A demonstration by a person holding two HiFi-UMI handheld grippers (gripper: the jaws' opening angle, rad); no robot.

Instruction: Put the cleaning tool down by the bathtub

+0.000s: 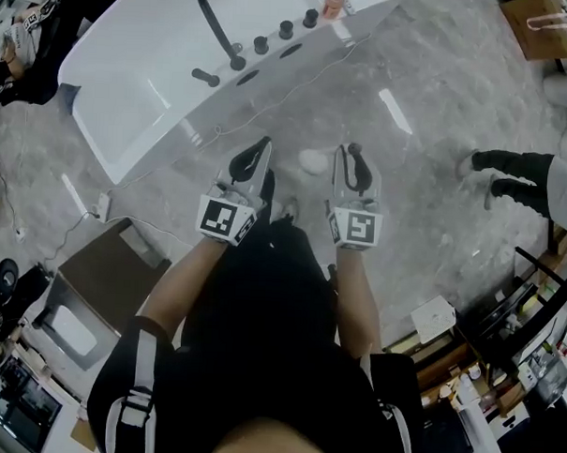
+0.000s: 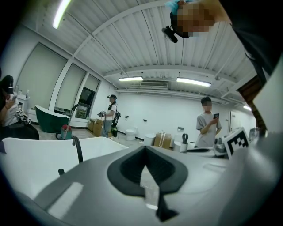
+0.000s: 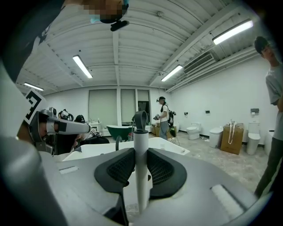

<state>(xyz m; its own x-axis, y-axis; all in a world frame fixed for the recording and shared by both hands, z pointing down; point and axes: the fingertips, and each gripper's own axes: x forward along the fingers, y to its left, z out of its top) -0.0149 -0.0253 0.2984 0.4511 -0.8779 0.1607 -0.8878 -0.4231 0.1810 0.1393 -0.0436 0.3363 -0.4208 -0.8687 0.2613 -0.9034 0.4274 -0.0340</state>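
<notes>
I see white bathtub [image 1: 149, 84] ahead of both tongs, black faucet [image 1: 220, 30] on its deck. Right tongs [image 1: 354, 163] clamped on cleaning tool [image 3: 140, 145]: white shaft upright between pads, dark loop end poking above jaws. Left tongs [image 1: 257, 156] just beside right, jaws together, nothing between.
</notes>
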